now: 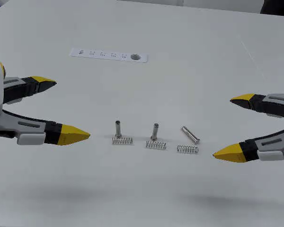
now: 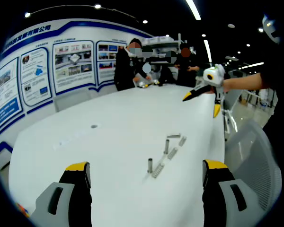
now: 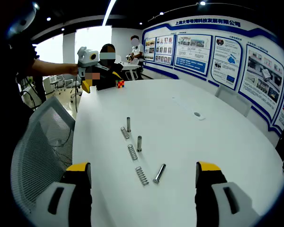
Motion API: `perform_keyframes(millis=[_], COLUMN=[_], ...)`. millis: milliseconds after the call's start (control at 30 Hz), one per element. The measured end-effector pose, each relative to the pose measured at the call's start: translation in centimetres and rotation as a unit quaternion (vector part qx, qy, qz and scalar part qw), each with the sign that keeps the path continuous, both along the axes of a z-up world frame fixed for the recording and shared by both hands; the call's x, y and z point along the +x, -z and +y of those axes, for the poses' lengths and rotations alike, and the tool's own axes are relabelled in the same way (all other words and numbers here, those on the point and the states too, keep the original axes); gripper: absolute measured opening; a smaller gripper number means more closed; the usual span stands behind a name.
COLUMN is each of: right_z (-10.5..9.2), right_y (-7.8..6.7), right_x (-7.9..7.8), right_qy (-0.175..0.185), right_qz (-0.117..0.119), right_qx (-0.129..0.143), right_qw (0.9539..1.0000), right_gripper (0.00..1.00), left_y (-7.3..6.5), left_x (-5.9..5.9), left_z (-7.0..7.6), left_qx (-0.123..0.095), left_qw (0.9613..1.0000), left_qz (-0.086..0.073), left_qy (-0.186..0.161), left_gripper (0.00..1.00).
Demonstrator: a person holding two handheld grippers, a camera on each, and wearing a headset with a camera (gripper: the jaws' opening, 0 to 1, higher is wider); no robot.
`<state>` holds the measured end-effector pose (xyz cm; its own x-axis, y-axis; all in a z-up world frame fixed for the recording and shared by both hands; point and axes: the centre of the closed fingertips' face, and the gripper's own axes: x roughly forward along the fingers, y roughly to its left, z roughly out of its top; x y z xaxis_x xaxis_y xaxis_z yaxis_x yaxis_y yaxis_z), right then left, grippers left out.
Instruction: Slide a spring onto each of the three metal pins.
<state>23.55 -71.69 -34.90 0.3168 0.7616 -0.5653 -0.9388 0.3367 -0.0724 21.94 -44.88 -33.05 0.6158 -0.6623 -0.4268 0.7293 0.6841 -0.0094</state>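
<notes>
Three metal pins sit mid-table: the left pin (image 1: 118,128) and the middle pin (image 1: 155,131) stand upright, the right pin (image 1: 190,135) lies on its side. A loose spring lies in front of each: left spring (image 1: 122,140), middle spring (image 1: 156,145), right spring (image 1: 187,149). My left gripper (image 1: 68,109) is open at the left, well apart from the pins. My right gripper (image 1: 232,126) is open at the right, nothing between its yellow tips. The pins also appear in the left gripper view (image 2: 166,146) and the right gripper view (image 3: 139,143).
A white power strip (image 1: 108,55) lies flat on the table behind the pins. The white table (image 1: 146,194) spreads wide around the parts. A mesh chair (image 3: 38,142) stands at the table's edge, and people stand at its far end (image 2: 132,61).
</notes>
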Motion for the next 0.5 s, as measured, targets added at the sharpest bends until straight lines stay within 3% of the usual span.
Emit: perform_keyframes(millis=[500], right_z=[0.01], right_y=[0.31], right_x=[0.11], right_qy=[0.001], right_qz=[0.007], right_qx=[0.001], right_qw=[1.0000], right_gripper=[0.93], left_y=[0.02], left_x=[-0.09], left_z=[-0.98], left_qx=[0.002], left_qw=[1.0000], left_qz=[0.004], left_qy=[0.006], left_gripper=[0.99])
